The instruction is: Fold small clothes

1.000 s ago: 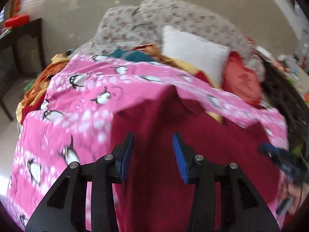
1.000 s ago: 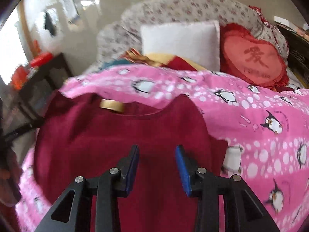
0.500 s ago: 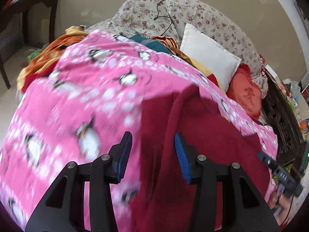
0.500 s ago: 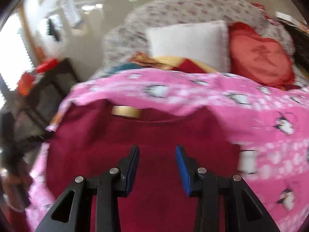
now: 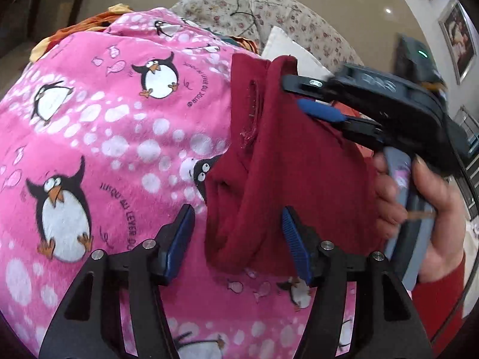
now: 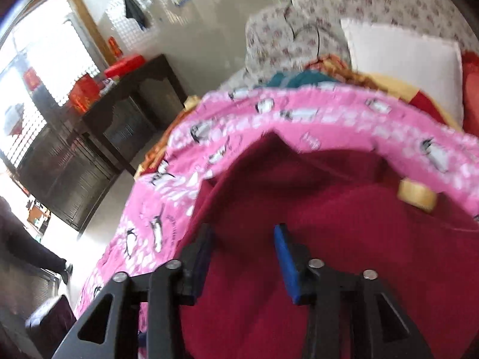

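Note:
A dark red small garment lies bunched on a pink penguin blanket. My left gripper is open, its blue pads on either side of the garment's near folded edge. My right gripper shows in the left wrist view at the garment's far upper corner, held by a hand, its jaws apart around the cloth edge. In the right wrist view the right gripper is open over the red garment, which has a tan label at its neck.
A white pillow, a red cushion and floral bedding lie beyond the blanket. Orange and teal clothes are piled at its far edge. A dark wooden table with red boxes stands at the left.
The garment has gone from spread flat to bunched, one side folded over. My right gripper moved across to its far left corner, close to the left gripper. Both cameras swung left.

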Action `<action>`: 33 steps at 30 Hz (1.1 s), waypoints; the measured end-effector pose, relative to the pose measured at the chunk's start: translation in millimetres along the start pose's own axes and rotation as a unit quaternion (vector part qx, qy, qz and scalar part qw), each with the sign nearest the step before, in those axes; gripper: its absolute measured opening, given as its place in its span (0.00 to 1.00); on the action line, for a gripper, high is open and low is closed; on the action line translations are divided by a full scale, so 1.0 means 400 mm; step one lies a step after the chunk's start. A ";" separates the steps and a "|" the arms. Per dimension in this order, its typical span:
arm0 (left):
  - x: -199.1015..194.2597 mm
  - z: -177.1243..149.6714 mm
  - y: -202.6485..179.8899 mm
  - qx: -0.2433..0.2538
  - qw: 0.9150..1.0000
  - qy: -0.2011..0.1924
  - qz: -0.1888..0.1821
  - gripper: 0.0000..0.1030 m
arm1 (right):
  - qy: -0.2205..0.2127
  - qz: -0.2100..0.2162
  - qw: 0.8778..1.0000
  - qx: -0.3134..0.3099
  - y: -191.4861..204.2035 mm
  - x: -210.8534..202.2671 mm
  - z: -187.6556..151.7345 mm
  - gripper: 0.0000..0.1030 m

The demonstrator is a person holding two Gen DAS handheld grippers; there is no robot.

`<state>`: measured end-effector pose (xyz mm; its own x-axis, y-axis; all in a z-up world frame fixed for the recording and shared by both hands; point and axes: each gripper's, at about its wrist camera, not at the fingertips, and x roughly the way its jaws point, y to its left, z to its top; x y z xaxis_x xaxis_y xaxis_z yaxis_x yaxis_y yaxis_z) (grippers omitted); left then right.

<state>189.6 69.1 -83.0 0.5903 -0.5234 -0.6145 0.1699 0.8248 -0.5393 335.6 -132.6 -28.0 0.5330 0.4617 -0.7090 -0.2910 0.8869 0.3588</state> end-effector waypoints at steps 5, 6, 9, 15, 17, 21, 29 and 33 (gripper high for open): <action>-0.002 0.023 0.028 -0.025 0.999 -0.008 -0.034 0.58 | -0.008 0.000 1.000 -0.021 0.044 -0.016 0.001 0.53; -0.004 0.026 0.032 -0.031 0.999 -0.011 -0.038 0.58 | -0.002 -0.008 0.999 -0.033 0.063 -0.013 0.001 0.59; -0.001 0.024 0.027 -0.017 0.999 -0.015 -0.031 0.58 | 0.022 -0.049 0.996 -0.074 0.128 0.023 0.002 0.71; 0.005 0.015 0.014 0.014 1.000 -0.014 -0.018 0.59 | 0.055 -0.156 0.972 -0.169 0.185 0.117 -0.011 0.72; 0.002 0.014 0.021 0.016 0.999 -0.003 -0.032 0.59 | 0.044 -0.170 0.963 -0.203 0.177 0.119 -0.030 0.61; -0.012 0.030 0.055 0.000 0.996 0.021 -0.091 0.59 | 0.010 -0.097 0.982 -0.164 0.125 0.031 -0.032 0.30; -0.043 0.095 0.034 0.017 0.995 0.006 -0.097 0.76 | -0.039 0.008 0.995 -0.089 0.042 -0.099 -0.024 0.27; -0.110 0.114 0.049 0.008 0.985 -0.028 -0.171 0.77 | -0.046 0.017 0.995 -0.088 0.029 -0.123 -0.029 0.27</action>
<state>202.9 117.9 -40.2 0.5388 -0.7594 -0.3647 0.3785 0.6050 -0.7005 296.6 -145.3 4.1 0.5887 0.4972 -0.6374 -0.4403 0.8585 0.2630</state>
